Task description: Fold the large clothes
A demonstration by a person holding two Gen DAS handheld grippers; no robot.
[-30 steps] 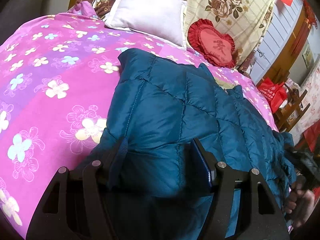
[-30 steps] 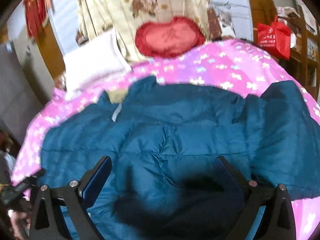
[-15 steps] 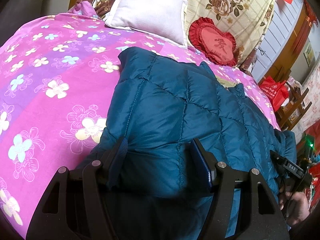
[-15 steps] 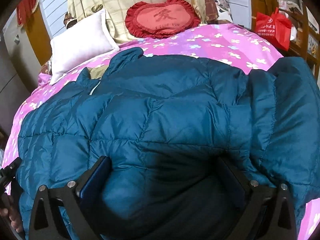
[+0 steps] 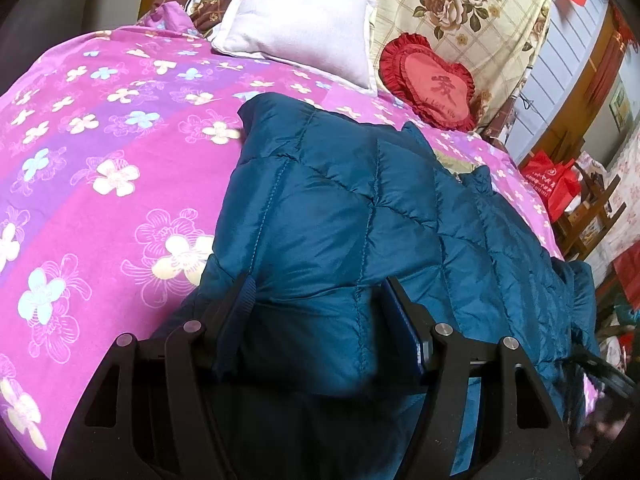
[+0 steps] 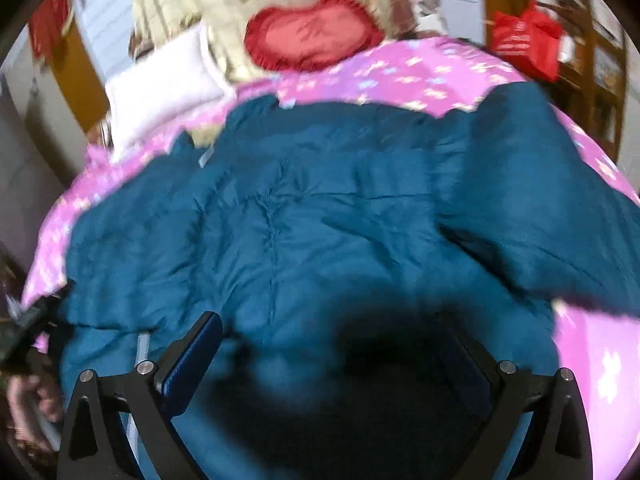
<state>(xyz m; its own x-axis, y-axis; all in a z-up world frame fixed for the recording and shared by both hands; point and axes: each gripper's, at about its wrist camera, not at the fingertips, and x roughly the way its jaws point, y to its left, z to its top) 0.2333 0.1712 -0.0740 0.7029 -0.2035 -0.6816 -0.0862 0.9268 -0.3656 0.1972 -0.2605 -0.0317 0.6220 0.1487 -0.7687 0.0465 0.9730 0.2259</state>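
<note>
Right wrist view is motion-blurred, so quilting, seams and the bedspread print there are smeared. The jacket [image 6: 320,220], a teal quilted puffer, lies spread across the bed [image 5: 100,160] on a pink floral cover, its near hem running under both tools and out of frame at the bottom. Left gripper [image 5: 320,312] sits at the jacket's near left corner with a thick fold of fabric bulging between the fingers [image 5: 240,304]; both pads press its sides, so it is clamped on the jacket at a half-wide spread. Right gripper [image 6: 332,352] has its jaws wide apart over the jacket; a dark shadow covers the fabric between them and the right-hand finger is nearly lost in it, pads clear of the cloth as far as can be made out. A pale zipper strip [image 6: 142,354] shows just beside its left finger. The jacket's far edge ends short of the white pillow [image 5: 304,28] and the red heart cushion [image 5: 430,84], apart from both. A sleeve or side panel [image 6: 540,200] folds up on the right in the right wrist view, reaching near the bed's right edge. Bare cover lies wide open left of the jacket in the left wrist view. Beyond the right edge, a red bag [image 5: 554,182] and wooden shelves [image 6: 600,64], partly cut off. A hand [image 6: 28,404] on a handle shows at lower left, cropped and blurred.
</note>
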